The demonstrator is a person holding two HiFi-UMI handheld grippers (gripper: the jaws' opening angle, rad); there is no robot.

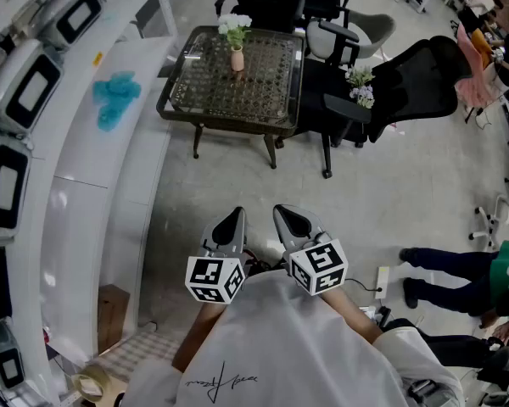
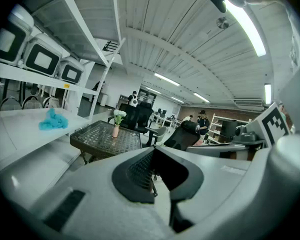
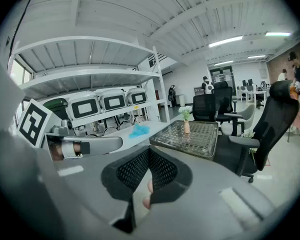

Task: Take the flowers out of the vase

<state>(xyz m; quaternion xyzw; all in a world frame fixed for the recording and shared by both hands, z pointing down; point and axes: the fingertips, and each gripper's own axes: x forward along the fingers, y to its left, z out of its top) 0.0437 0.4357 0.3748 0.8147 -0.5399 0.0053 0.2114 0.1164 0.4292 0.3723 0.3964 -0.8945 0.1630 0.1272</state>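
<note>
A small pink vase (image 1: 237, 59) with white flowers (image 1: 234, 25) stands on a low glass-topped table (image 1: 263, 100), far ahead of me across the floor. Both grippers are held close to my body, well short of the table. My left gripper (image 1: 232, 224) and right gripper (image 1: 290, 220) point toward it, side by side, each shut with nothing between the jaws. In the left gripper view, the vase (image 2: 115, 131) and flowers (image 2: 119, 114) show small beyond the gripper (image 2: 152, 154). In the right gripper view, the vase (image 3: 186, 127) shows beyond the gripper (image 3: 149, 165).
White shelving (image 1: 76, 142) with boxy machines runs along the left, with a blue cloth (image 1: 116, 97) on it. Black office chairs (image 1: 407, 87) stand right of the table, one with another flower bunch (image 1: 360, 87) on it. A person's legs (image 1: 445, 270) are at right.
</note>
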